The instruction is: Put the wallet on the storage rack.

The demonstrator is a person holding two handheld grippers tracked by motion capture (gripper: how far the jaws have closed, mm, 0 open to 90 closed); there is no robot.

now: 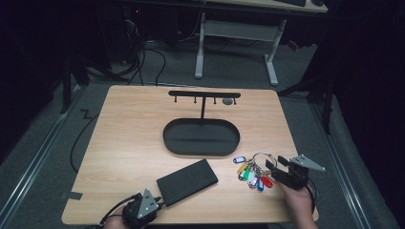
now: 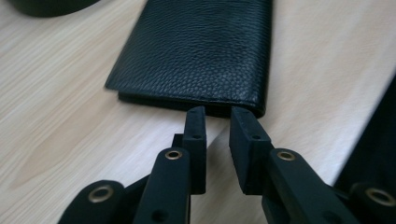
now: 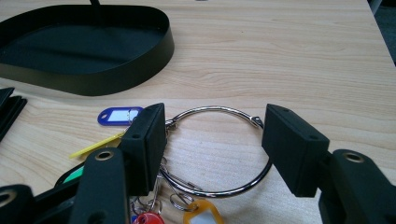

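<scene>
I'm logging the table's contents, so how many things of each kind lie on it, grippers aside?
Black leather wallet: 1
Key ring with coloured tags: 1
Black oval tray with hook stand: 1
Total: 3
The left gripper sits at the wallet's edge, jaws narrowly apart; the right gripper is open around the ring.

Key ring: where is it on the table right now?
In the high view the key ring lies near the table's front right, between the open right gripper jaws, right of the black wallet.
</scene>
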